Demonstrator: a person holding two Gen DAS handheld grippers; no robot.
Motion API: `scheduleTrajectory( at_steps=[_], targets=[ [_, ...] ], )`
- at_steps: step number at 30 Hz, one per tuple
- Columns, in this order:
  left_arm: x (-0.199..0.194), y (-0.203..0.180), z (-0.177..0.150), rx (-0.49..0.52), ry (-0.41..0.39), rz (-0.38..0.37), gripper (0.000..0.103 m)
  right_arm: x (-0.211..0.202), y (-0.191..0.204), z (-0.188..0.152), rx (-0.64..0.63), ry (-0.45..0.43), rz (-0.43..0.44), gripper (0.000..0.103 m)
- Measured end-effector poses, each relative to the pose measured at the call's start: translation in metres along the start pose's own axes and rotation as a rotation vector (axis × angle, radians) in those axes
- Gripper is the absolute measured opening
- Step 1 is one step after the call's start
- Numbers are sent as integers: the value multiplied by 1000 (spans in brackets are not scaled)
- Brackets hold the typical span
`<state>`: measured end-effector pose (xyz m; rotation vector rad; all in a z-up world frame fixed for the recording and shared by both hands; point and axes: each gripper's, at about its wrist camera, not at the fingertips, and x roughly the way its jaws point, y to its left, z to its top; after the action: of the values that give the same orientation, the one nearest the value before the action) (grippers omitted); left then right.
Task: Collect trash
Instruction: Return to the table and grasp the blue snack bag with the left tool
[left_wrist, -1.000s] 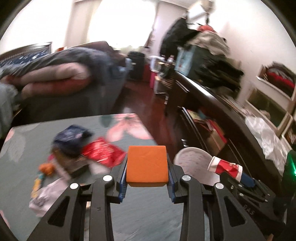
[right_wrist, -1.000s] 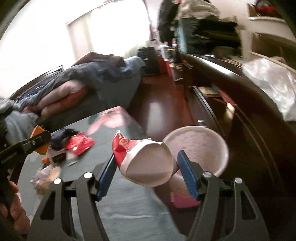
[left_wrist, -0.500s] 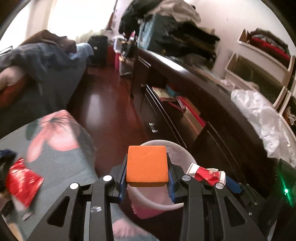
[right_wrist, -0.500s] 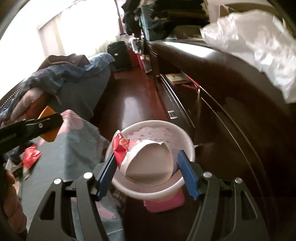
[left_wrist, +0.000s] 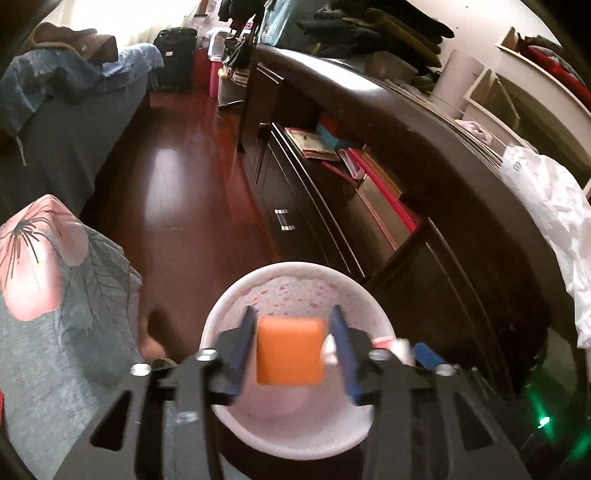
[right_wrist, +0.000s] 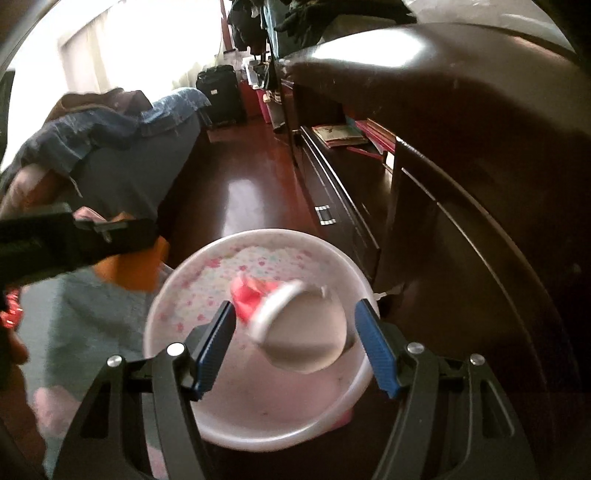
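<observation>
A: Item one: orange sponge block (left_wrist: 289, 351). Soft, light, springy. Over the pink waste bin (left_wrist: 236, 306), between opening left tongs (left_wrist: 291, 350), pads just clear. Best gripped across flat sides.

B: Item two: crushed paper cup (right_wrist: 295, 325). Light, crumpled, easily flattened. Loose between opening right tongs (right_wrist: 295, 345), above same bin. Best gripped at rim.

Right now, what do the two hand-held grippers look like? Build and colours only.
Both match: matte black angular frames with cut-out slots and silver screw heads at the pivots, and flat blue pads on the inner faces of the two fingers. That holds for the left hand-held gripper and the right hand-held gripper. A green light glows at the lower right edge of the left wrist view. No cables, sleeves or readable markings show.
</observation>
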<state>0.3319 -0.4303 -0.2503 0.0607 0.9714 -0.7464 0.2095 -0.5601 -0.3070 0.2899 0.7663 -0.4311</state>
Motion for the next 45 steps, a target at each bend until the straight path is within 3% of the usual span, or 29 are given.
scheduleTrajectory(
  at_steps=[1, 2, 9, 14, 18, 24, 30, 37, 45],
  targets=[
    [0, 1, 1, -4, -11, 3, 69, 3, -2, 0, -1, -3, -4, 75],
    [-1, 2, 2, -6, -27, 5, 76, 4, -2, 0, 0, -7, -3, 78],
    [-22, 5, 2, -13, -79, 40, 86, -8, -7, -4, 20, -7, 12, 83],
    [-60, 14, -8, -27, -131, 118, 95, -38, -1, -6, 22, -23, 37, 87],
    [-98, 23, -22, -31, -180, 216, 99, -66, 10, -8, 4, -50, 43, 91],
    [-147, 41, -43, -68, -232, 302, 99, -108, 42, -15, -40, -79, 68, 95],
    [-204, 71, -72, -150, -287, 356, 99, -154, 87, -30, -121, -118, 96, 99],
    [-273, 114, -118, -255, -365, 481, 99, -212, 137, -44, -191, -188, 177, 100],
    [-310, 180, -173, -388, -336, 565, 99, -237, 186, -54, -285, -206, 226, 100]
  ],
)
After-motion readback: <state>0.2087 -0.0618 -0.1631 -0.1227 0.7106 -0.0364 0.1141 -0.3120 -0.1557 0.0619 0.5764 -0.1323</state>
